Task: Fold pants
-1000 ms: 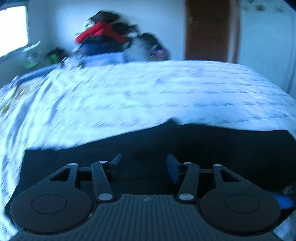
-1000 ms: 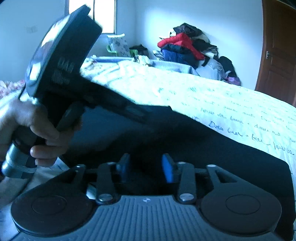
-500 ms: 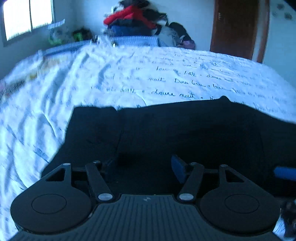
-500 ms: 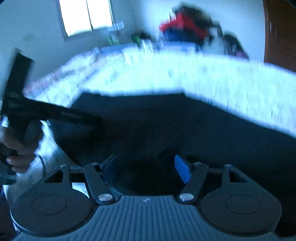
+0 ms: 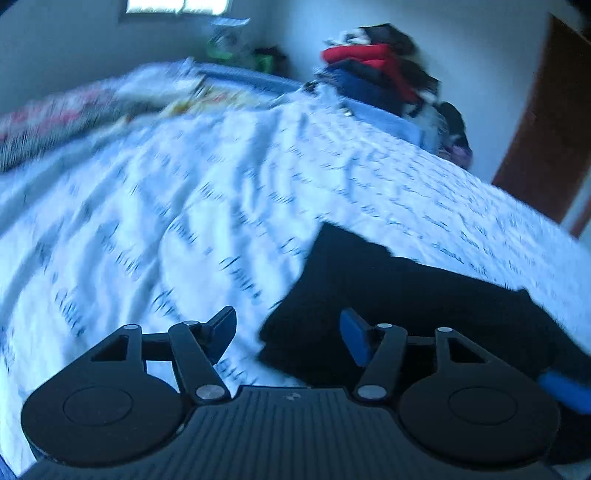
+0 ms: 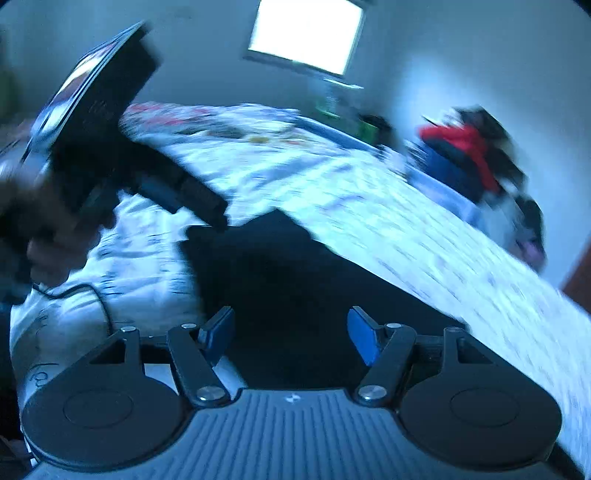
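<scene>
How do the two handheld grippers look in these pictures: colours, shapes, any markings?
Both look alike. The left gripper and right gripper have black linkage arms with silver pivot screws, two round black discs, a ribbed dark-grey body with a small pale mark, and blue pads on the jaws. From the right wrist view, the left gripper is a black block bearing faint lettering, on a handle.

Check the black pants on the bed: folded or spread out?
Cannot tell for sure. The black pants lie flat on the white printed sheet as one compact dark block with no separate legs visible, but blur hides any fold lines.

A script-printed bedspread, a clothes pile (red on top), a window.
</scene>
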`<state>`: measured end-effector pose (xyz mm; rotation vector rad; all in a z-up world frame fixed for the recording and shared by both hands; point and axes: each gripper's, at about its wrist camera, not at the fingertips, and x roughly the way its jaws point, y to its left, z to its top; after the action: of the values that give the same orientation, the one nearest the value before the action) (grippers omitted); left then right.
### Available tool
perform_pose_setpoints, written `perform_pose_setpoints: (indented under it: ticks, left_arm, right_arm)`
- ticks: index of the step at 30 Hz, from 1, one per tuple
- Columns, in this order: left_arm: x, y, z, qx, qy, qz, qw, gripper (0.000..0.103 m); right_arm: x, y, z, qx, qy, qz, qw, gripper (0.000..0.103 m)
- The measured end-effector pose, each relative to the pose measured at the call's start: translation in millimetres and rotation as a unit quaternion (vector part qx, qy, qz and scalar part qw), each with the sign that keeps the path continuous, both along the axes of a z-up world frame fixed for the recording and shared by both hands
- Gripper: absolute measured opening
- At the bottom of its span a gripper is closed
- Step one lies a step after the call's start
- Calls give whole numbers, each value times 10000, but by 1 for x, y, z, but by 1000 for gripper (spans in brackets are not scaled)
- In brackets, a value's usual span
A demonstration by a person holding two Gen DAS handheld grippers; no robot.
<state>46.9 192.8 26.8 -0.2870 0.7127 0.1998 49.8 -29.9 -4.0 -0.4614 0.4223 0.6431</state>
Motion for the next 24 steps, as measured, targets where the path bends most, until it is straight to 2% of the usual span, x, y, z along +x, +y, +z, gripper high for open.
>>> perform_pose_setpoints:
  ticks: [2, 4, 9, 14, 16, 18, 20, 23, 24]
  left_arm:
    - [-4, 17, -3, -339, 92, 162, 9993, 55]
    - [-8, 27, -6, -602, 165, 241, 9978, 53]
    - [-13, 43, -14, -1414, 328, 114, 9893, 53]
    - [-11, 51, -27, -2163, 423, 102, 9753, 56]
    - [-10, 54, -30, -2427, 398, 180, 9691, 56]
    - [-13, 58, -29, -2476, 270, 292, 9680, 56]
    - [-16, 64, -27, -2514, 213, 468, 9665, 56]
    - [-21, 73, -26, -2965, 29, 548, 9534, 56]
    - [-22, 75, -25, -3123, -6, 550, 9484, 56]
  right_arm:
    - [-1, 21, -6, -141, -80, 297, 9994, 63]
    - [-2, 41, -12, -338, -145, 497, 9981, 53]
    - [-7, 76, -36, -1020, -598, 757, 9901, 53]
    - [-6, 101, -62, -1647, -1194, 837, 9755, 51]
    - [-4, 104, -59, -1563, -1092, 880, 9777, 48]
    - [-4, 97, -36, -849, -741, 962, 9890, 48]
    - [0, 94, -20, -508, -646, 884, 9927, 48]
    - [13, 105, -24, -882, -895, 792, 9889, 48]
    - [17, 108, -28, -968, -875, 795, 9883, 44]
